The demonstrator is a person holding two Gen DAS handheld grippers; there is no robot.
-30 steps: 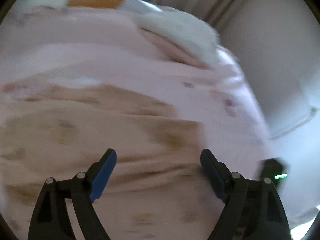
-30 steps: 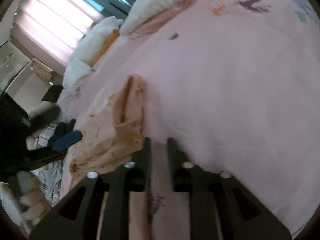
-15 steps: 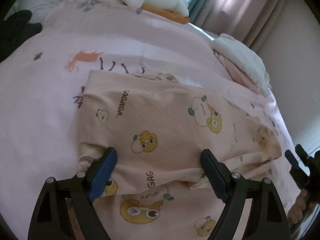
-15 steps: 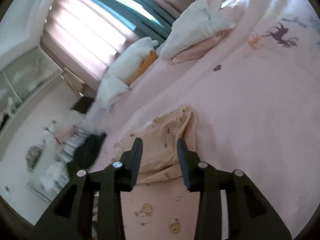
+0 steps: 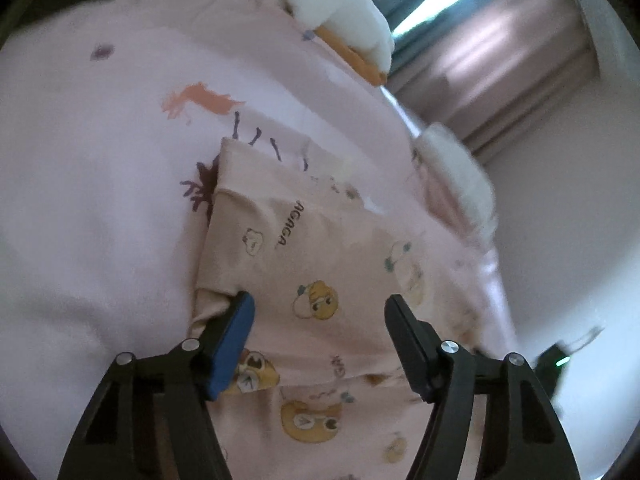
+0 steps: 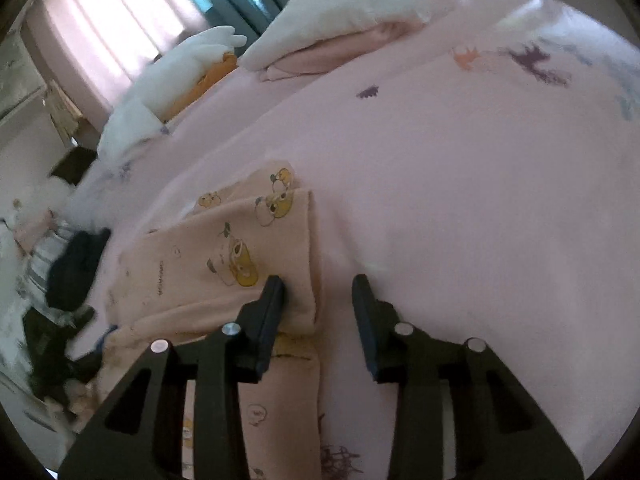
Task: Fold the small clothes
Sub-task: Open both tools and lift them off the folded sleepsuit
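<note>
Peach garment (image 5: 320, 264) printed with cartoon bears lies folded on the pink bedspread (image 5: 100, 208), with one layer doubled over another. In the left wrist view its folded upper edge runs straight from the garment's far left corner toward the right, and its left edge drops down to the left gripper (image 5: 318, 316). Bare bedspread spreads wide to the left of that edge, up to a white pillow (image 5: 344, 12) by the curtains (image 5: 500, 48). To the right the cloth runs close to the bed's right edge, where a second white pillow (image 5: 460, 164) sits. In the right wrist view the garment (image 6: 224, 268) ends in a straight vertical fold edge, and beyond it the bedspread (image 6: 480, 200) lies open far to the right and up toward the pillows (image 6: 340, 20). A dark piece of clothing (image 6: 74, 268) sits near the bed's left edge, apart from the garment.

Left gripper hovers low over the near part of the garment, jaws spread wide, its blue-padded left finger over the garment's left edge and nothing between the fingers but flat cloth. Right gripper (image 6: 318, 292) points across the bed, jaws parted at a moderate gap, its left finger over the fold edge and its right finger over bare bedspread; it grips nothing.
</note>
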